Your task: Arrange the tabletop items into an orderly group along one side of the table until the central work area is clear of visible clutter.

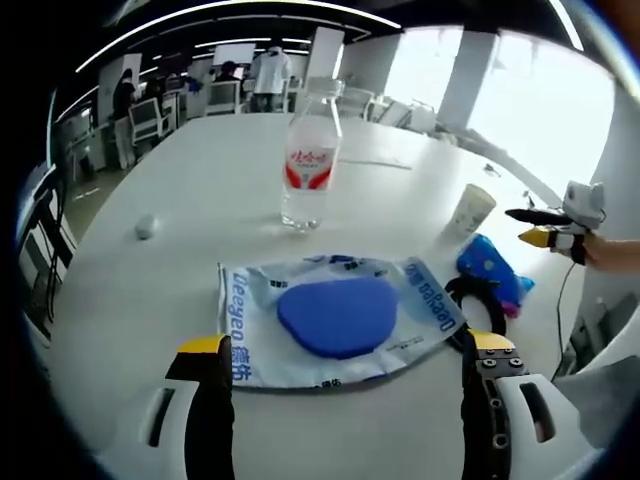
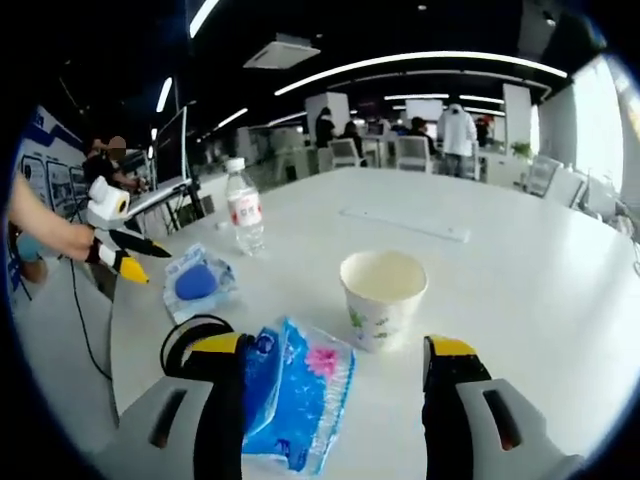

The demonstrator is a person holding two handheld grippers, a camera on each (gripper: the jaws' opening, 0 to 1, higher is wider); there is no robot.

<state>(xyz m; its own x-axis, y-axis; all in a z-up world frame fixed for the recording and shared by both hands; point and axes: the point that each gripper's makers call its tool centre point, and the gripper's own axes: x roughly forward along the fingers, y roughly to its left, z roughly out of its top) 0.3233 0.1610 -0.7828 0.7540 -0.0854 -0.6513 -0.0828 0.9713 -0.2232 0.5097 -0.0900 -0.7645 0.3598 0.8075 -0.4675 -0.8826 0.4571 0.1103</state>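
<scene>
My left gripper is open, its jaws standing either side of a clear packet holding a blue pad. Behind the packet a water bottle stands upright. To the right are a paper cup, a blue tissue pack and a black ring. My right gripper is open just short of the paper cup, with the tissue pack by its left jaw. Further off lie the pad packet and the bottle.
A small white ball lies at the left of the white table. The right gripper enters the left gripper view past the table's edge, and a hand holds the left gripper. Chairs and people are far behind.
</scene>
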